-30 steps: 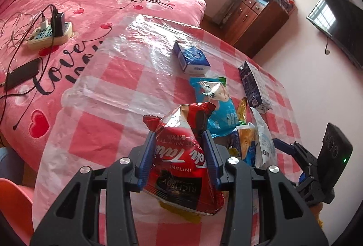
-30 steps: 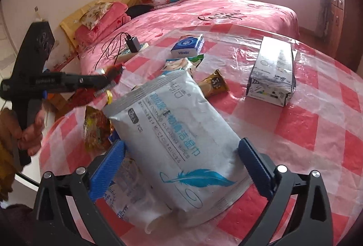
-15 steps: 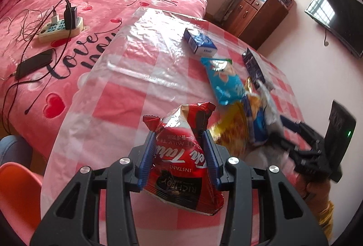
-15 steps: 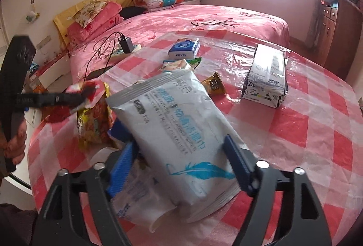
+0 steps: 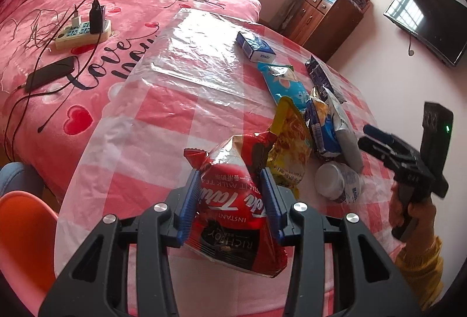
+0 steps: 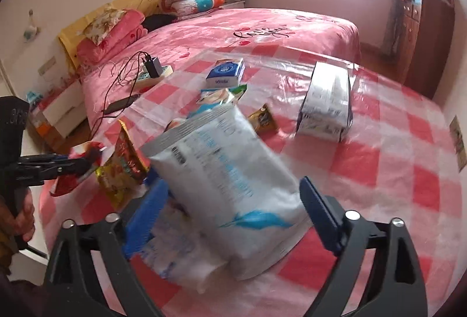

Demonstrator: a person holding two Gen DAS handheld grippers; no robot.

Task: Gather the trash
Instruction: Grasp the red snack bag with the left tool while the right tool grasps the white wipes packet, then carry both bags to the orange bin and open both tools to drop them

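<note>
Left gripper (image 5: 232, 207) fingers clamped on red milk-tea packet (image 5: 233, 209), raised above near edge of checked surface (image 5: 163, 124); right gripper (image 6: 230, 217) fingers spread wide around white wipes pack (image 6: 224, 179), contact unclear

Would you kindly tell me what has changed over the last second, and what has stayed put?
The right gripper closed partly around the white wet-wipes pack, then opened wide again; the pack lies loose between its fingers, blurred. The yellow snack bag was shoved nearer the left gripper. That gripper stays shut on the red milk-tea bag; the Vinda tissue pack and white box didn't move.
</note>
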